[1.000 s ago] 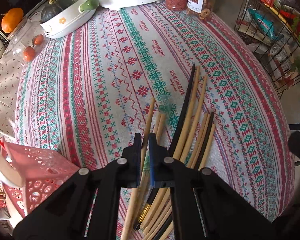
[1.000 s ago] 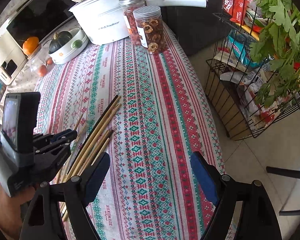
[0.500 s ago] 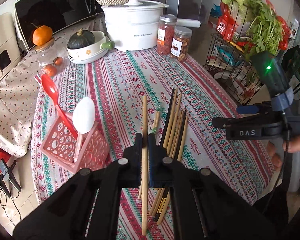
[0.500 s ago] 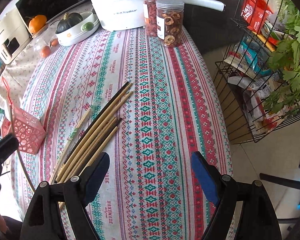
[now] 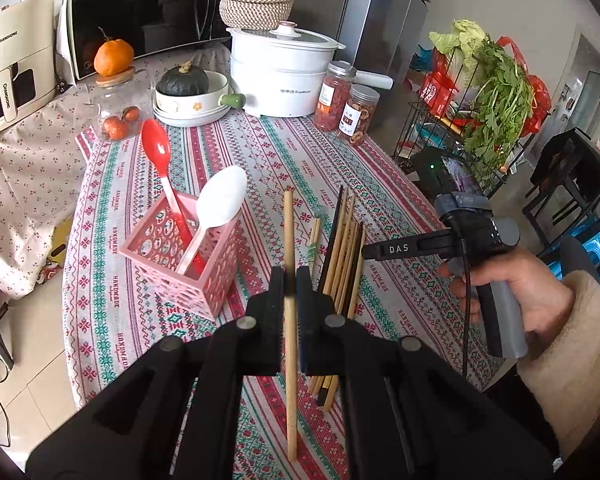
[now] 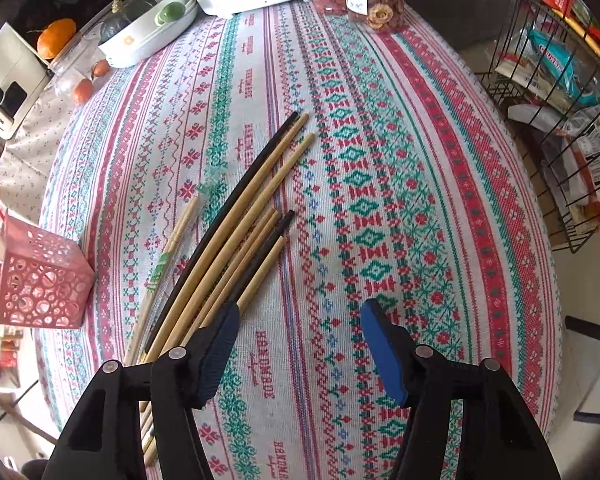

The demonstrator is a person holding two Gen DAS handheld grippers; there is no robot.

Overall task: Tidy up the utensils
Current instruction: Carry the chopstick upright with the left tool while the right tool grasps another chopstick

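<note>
Left gripper (image 5: 289, 288) is pinching one chopstick (image 5: 288, 248) just right of the pink basket (image 5: 184, 264), so next it's probably needing tipping upright over the basket. Right gripper (image 6: 300, 346) is hovering spread wide beside the chopstick pile (image 6: 236, 240), further right on the patterned tablecloth (image 6: 380, 160). The white cooker (image 5: 280, 76) and microwave (image 5: 148, 12) are sitting well behind the basket.

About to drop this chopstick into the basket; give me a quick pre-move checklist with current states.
1. Left tongs shut on the pale wooden chopstick: ok.
2. Chopstick lifted off the remaining pile of chopsticks: ok.
3. Pink perforated plastic basket upright: ok.
4. Free space beside the red plastic spoon and white plastic spoon: ok.
5. Right tongs open, empty, away from the basket: ok.
6. Grip firmness: cannot tell.
</note>
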